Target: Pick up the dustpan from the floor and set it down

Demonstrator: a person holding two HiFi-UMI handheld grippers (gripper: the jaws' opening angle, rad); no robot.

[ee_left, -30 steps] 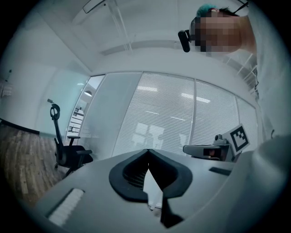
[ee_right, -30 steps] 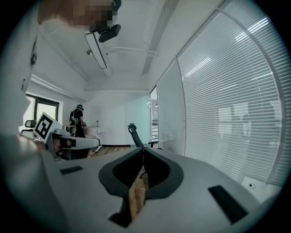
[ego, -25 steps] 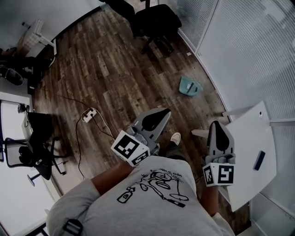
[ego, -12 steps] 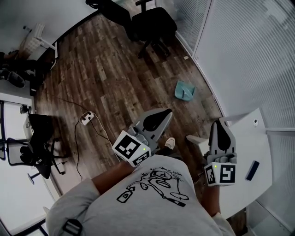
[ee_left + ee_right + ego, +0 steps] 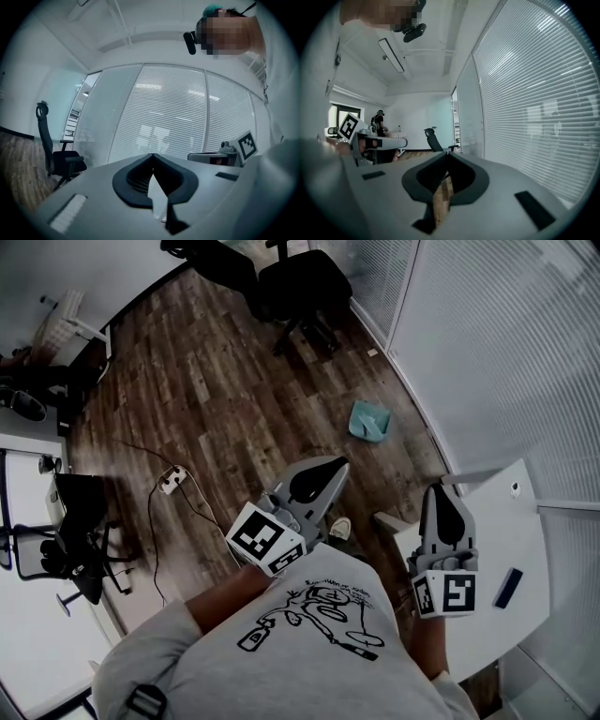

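The dustpan [image 5: 368, 420] lies on the floor [image 5: 234, 381] well ahead, between my left gripper [image 5: 330, 466] and right gripper [image 5: 442, 491], both pinched closed on nothing

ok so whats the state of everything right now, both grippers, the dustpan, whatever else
left gripper: shut, nothing between its jaws
right gripper: shut, nothing between its jaws
dustpan: lying on the floor, untouched, ahead of both grippers
office chair: upright, nobody in it
power strip: lying on the floor
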